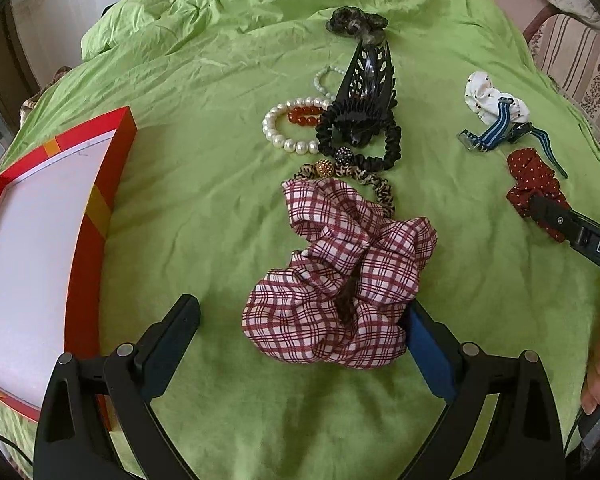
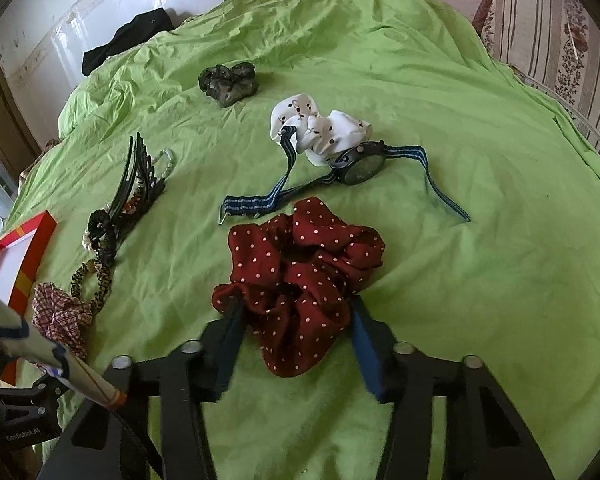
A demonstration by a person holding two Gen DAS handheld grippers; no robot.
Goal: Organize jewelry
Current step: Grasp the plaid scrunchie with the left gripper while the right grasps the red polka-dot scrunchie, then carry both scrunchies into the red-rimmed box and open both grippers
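A red-and-white plaid scrunchie (image 1: 336, 280) lies on the green sheet, and my left gripper (image 1: 300, 320) is open around its near part; the right finger touches the cloth. A dark red dotted scrunchie (image 2: 300, 276) lies between the fingers of my right gripper (image 2: 296, 320), whose jaws are partly closed and touch its sides. A red box with a white inside (image 1: 32, 264) sits at the left. Behind the plaid scrunchie lie a leopard hair tie (image 1: 364, 180), a black scrunchie (image 1: 384, 148), a pearl bracelet (image 1: 284, 132) and a black hair claw (image 1: 368, 76).
A white dotted scrunchie (image 2: 320, 128) and a watch with a blue striped strap (image 2: 356, 166) lie past the red scrunchie. A dark camouflage scrunchie (image 2: 228, 82) lies farther back. A striped sofa (image 2: 560, 32) stands to the right of the bed.
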